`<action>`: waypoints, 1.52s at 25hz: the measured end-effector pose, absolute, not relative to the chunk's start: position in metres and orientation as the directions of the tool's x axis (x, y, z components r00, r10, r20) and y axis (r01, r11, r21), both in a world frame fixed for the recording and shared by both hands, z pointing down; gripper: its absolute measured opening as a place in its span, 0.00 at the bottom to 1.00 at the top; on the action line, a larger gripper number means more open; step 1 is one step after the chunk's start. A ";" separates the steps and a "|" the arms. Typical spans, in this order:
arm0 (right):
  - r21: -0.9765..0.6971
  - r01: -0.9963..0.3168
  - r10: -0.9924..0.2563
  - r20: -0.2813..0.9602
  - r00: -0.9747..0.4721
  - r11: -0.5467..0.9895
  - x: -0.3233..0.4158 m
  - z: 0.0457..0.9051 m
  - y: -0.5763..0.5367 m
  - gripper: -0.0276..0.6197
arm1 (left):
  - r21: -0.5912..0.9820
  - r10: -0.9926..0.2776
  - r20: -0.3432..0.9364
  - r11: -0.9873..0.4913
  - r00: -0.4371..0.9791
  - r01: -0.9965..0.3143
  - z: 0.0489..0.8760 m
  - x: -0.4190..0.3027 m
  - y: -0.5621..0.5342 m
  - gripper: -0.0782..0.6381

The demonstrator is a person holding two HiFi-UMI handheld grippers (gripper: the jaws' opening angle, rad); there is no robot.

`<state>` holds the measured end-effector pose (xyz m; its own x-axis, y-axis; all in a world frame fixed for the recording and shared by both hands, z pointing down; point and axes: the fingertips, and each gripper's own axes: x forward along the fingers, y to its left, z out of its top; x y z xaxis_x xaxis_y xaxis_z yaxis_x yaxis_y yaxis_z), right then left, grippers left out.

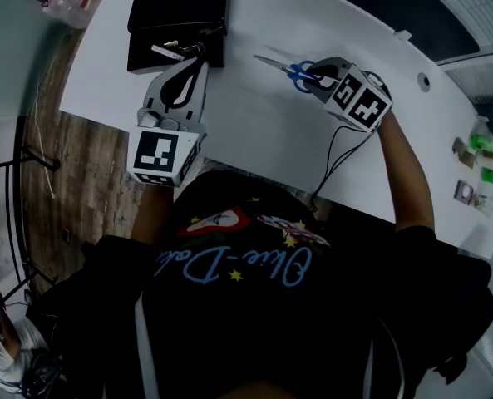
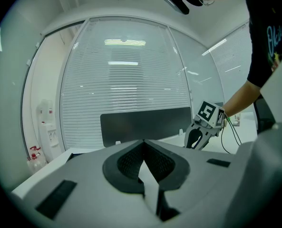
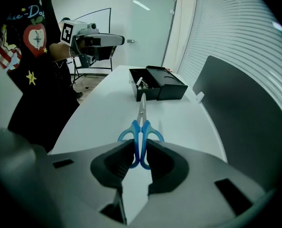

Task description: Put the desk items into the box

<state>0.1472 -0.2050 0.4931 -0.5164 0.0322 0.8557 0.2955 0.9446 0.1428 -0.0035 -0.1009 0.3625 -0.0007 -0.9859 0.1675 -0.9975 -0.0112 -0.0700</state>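
Scissors point(image 3: 141, 120), blue-handled, held by the handles in the closed right tongs point(image 3: 140, 150) over the bench point(image 1: 254, 131) at 1 o'clock, box point(image 1: 178, 15) at 11 o'clock, left tongs point(image 2: 143, 144) shut and empty; risk noted: blades may swing and catch the box wall if the handles slip.

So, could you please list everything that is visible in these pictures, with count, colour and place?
table: one, white, under everything
box: one, black, open, on the table's far left part
small items: a few, pale or metallic, inside the box; kind unclear
scissors: one pair, blue handles, table's right part, blades toward the box
panel: one, dark grey, upright at the table's far edge
cable: one, black, table's near right part
left gripper: grey, jaws together, empty, near the box
right gripper: grey, shut on the scissors' handles
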 end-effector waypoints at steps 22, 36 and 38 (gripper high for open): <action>0.186 0.245 -0.015 0.822 -0.569 0.952 0.147 0.456 -0.194 0.18 | -0.058 -0.988 0.152 -0.038 0.029 -0.998 0.356 -0.005 -0.095 0.12; 0.202 0.175 -0.055 0.792 -0.608 0.964 0.134 0.430 -0.189 0.18 | -0.063 -0.985 0.145 -0.101 0.091 -0.993 0.347 -0.019 -0.103 0.12; 0.207 0.169 -0.062 0.788 -0.612 0.964 0.132 0.426 -0.189 0.18 | -0.067 -0.985 0.140 -0.111 0.101 -0.992 0.346 -0.020 -0.103 0.12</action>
